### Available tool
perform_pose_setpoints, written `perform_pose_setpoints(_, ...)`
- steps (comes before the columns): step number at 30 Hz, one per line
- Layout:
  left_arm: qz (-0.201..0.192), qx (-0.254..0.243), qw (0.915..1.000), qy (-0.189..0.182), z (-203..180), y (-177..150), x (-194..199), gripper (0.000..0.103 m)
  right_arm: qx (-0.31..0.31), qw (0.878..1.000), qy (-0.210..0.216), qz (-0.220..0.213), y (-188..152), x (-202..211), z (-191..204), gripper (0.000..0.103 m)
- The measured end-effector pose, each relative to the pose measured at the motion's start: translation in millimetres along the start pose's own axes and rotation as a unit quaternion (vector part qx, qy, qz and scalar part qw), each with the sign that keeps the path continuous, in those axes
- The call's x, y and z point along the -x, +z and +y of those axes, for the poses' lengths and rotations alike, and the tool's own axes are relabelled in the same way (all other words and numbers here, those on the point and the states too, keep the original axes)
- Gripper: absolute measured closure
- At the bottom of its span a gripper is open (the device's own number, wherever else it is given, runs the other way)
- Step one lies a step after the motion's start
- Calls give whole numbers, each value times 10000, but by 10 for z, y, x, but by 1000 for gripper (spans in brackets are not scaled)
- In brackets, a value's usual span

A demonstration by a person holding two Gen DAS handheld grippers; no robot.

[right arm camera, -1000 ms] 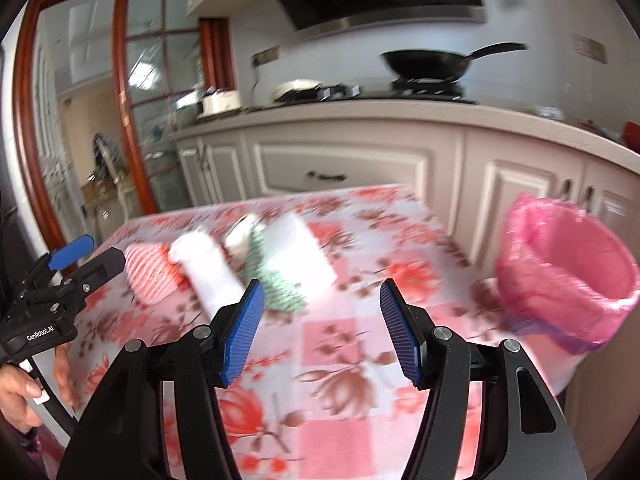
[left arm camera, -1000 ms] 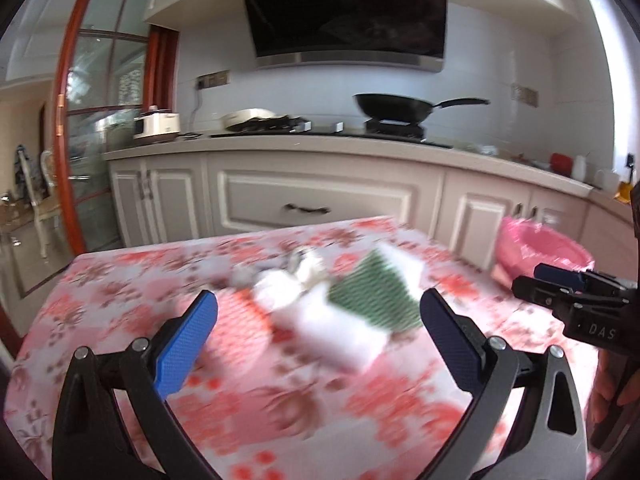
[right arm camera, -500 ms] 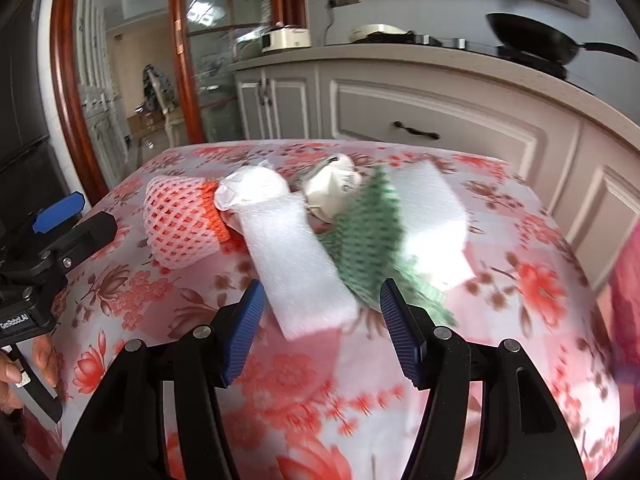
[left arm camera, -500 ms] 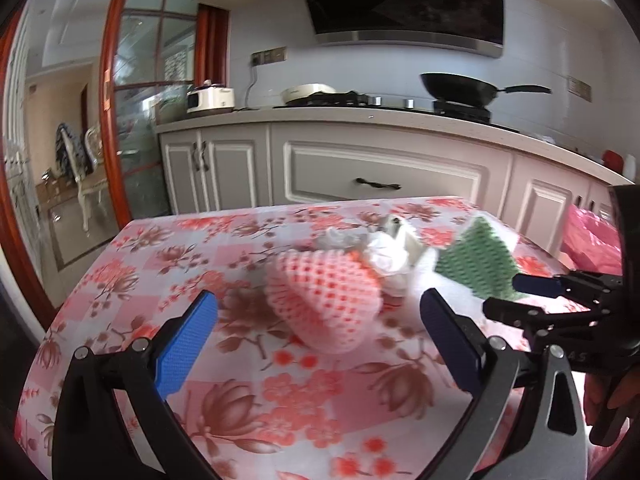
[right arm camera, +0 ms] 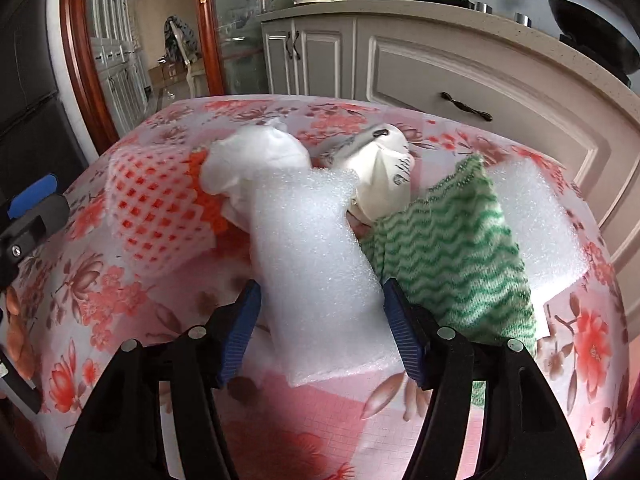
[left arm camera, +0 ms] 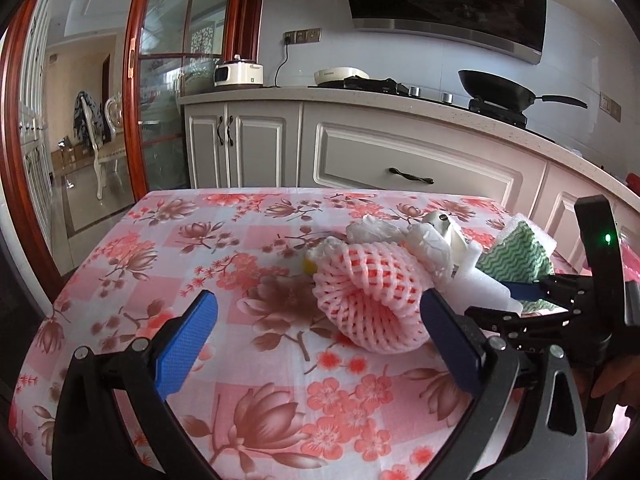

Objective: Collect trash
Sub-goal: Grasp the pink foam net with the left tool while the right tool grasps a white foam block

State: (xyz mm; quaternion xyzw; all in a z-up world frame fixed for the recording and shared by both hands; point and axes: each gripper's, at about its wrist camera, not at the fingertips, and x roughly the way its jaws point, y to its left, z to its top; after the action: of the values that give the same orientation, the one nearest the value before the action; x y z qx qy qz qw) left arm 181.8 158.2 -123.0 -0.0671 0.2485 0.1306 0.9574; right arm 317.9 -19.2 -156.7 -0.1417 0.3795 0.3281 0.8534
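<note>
A heap of trash lies on the floral tablecloth (left arm camera: 160, 240). It holds a pink foam fruit net (left arm camera: 368, 300), a crumpled white bag (right arm camera: 256, 160), a white foam sheet (right arm camera: 316, 264) and a green wavy cloth (right arm camera: 452, 256). My left gripper (left arm camera: 318, 304) is open just short of the net, which lies nearer its right finger. My right gripper (right arm camera: 320, 288) straddles the near end of the foam sheet. Its jaws are opening, with the sheet between the pads and not squeezed.
A second foam sheet (right arm camera: 536, 224) and a crushed white carton (right arm camera: 384, 176) lie behind the cloth. Grey cabinets (left arm camera: 400, 160) stand close behind the table's far edge, with a black pan (left arm camera: 496, 88) on the counter. A glass door (left arm camera: 176, 80) is at the left.
Both grippers came down and in toward the heap. The right one swung left, away from the pink-lined bin, and now has the foam sheet between its jaws. The left one now faces the pink net.
</note>
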Motion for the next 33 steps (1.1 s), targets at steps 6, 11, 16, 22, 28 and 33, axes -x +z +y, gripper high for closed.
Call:
perform_pose_setpoints(6,69,-155,9998,-91,-122,64,-129,5,305,9995,57,55,-12,-9,43,49)
perform_pose_setpoints(11,374,-195,9990,-130,-237,109,-364,5,147,9995,83,-283,-88,283,3,52)
perform_pose_setpoints(16,661,-355,9971,-117,-347,122,-622,5,-285,9982,141,-500,-251,625,-183,52)
perform_pose_setpoints(22,959,-357,9943,-305,-428,115,-818,22,-546,9964,45,-647,-333,796,-308,52)
perform_pose_setpoints(28,801,-652,9936,-453,-538,96,-719,56,-678,9948,52,-755,-363,866,-314,52)
perform_pose_setpoints(33,582,-714,9938,-618,-571,52,-447,65,-678,9938,43,-885,-441,995,-198,52)
